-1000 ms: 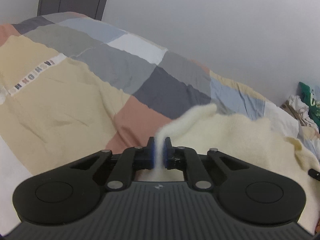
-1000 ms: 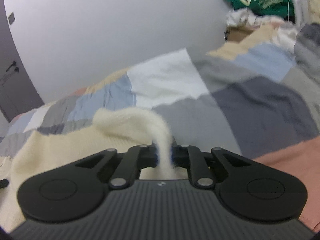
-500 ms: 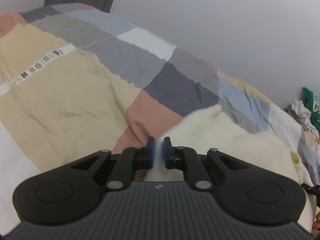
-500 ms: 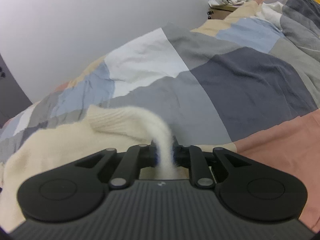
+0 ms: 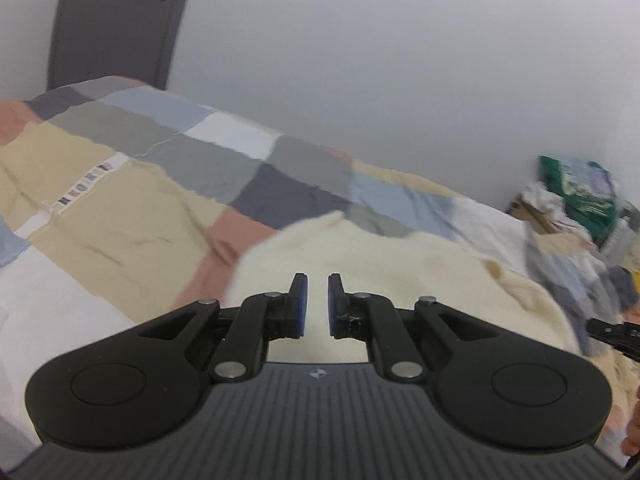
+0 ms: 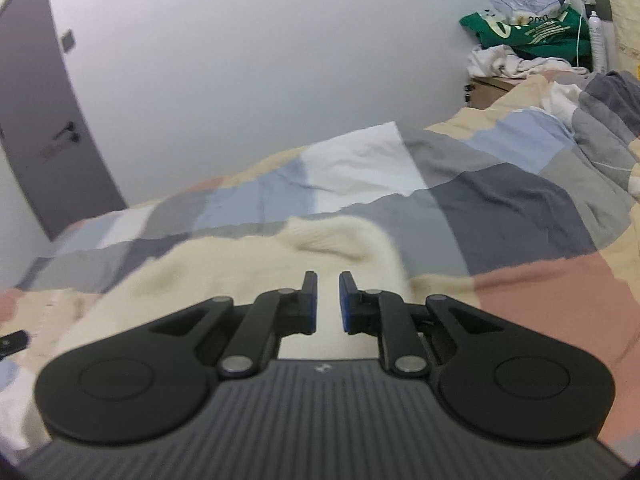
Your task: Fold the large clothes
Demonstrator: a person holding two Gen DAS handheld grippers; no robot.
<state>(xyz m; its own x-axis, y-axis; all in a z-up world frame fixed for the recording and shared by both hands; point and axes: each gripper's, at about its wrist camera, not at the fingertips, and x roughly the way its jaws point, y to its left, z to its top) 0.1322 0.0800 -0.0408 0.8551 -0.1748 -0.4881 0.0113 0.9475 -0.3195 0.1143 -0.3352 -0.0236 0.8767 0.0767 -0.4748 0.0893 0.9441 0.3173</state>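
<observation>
A cream knitted sweater (image 5: 384, 264) lies flat on the patchwork bed cover (image 5: 120, 208). It also shows in the right wrist view (image 6: 248, 268), with a ribbed edge at its far side. My left gripper (image 5: 317, 280) is open with a narrow gap and empty, just above the sweater's left part. My right gripper (image 6: 328, 278) is open with a narrow gap and empty, above the sweater's right part. The tip of the right gripper shows at the right edge of the left wrist view (image 5: 612, 330).
The bed cover (image 6: 520, 208) has grey, blue, white, beige and pink blocks. A grey door (image 5: 116, 20) stands behind the bed on the left. A pile of clothes with a green garment (image 6: 528, 36) sits on a bedside unit by the white wall.
Both grippers were shut on sweater edges and have let go; the left opened first, then the right. The sweater dropped flat on the bed and both grippers tilted up and back.
</observation>
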